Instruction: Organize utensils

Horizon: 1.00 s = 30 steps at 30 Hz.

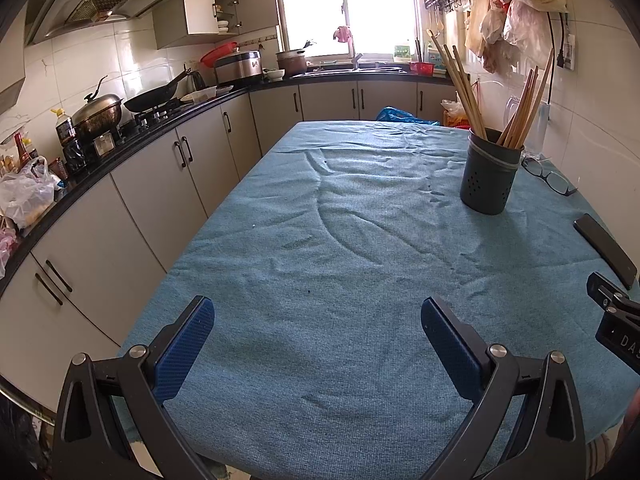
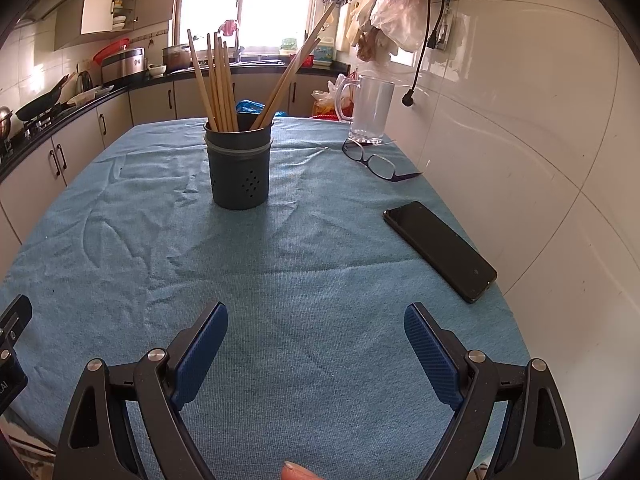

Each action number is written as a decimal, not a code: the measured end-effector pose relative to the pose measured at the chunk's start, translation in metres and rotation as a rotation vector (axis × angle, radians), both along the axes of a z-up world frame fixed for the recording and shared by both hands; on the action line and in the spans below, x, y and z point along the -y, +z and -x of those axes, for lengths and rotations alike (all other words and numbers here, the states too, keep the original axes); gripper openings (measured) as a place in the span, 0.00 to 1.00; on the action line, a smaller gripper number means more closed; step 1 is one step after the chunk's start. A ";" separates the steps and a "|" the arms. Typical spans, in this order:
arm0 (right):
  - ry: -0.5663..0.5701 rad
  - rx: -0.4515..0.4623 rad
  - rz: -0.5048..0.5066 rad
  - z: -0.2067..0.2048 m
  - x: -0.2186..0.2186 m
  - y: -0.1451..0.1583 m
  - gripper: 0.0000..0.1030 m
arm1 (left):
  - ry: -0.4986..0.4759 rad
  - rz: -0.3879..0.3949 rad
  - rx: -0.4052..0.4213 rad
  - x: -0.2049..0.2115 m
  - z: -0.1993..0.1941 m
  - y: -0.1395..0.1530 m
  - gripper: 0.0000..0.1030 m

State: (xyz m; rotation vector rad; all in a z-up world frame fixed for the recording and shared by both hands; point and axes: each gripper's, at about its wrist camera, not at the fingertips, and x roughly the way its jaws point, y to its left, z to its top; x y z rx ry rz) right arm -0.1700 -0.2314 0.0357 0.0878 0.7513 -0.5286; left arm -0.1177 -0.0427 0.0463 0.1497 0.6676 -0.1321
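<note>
A dark grey perforated holder stands upright on the blue tablecloth. Several wooden chopsticks stick out of it, leaning in two bunches. My left gripper hovers open over the near part of the cloth, well short of the holder, with nothing between its blue pads. My right gripper is open too, low over the near edge, empty. The right gripper's body shows at the right edge of the left wrist view.
A black phone lies on the cloth's right side, with glasses and a clear glass mug beyond it by the tiled wall. A kitchen counter with pans runs along the left. A fingertip shows at the bottom.
</note>
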 end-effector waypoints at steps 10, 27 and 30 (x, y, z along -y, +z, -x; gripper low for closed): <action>0.003 -0.004 -0.006 -0.002 0.002 -0.003 0.90 | -0.004 0.002 0.001 -0.001 0.000 -0.002 1.00; 0.028 -0.046 -0.050 -0.022 0.052 -0.020 0.90 | -0.003 -0.010 -0.028 -0.004 -0.010 -0.011 1.00; 0.031 -0.088 -0.030 -0.035 0.075 -0.031 0.90 | 0.020 -0.015 -0.027 -0.013 -0.026 -0.011 1.00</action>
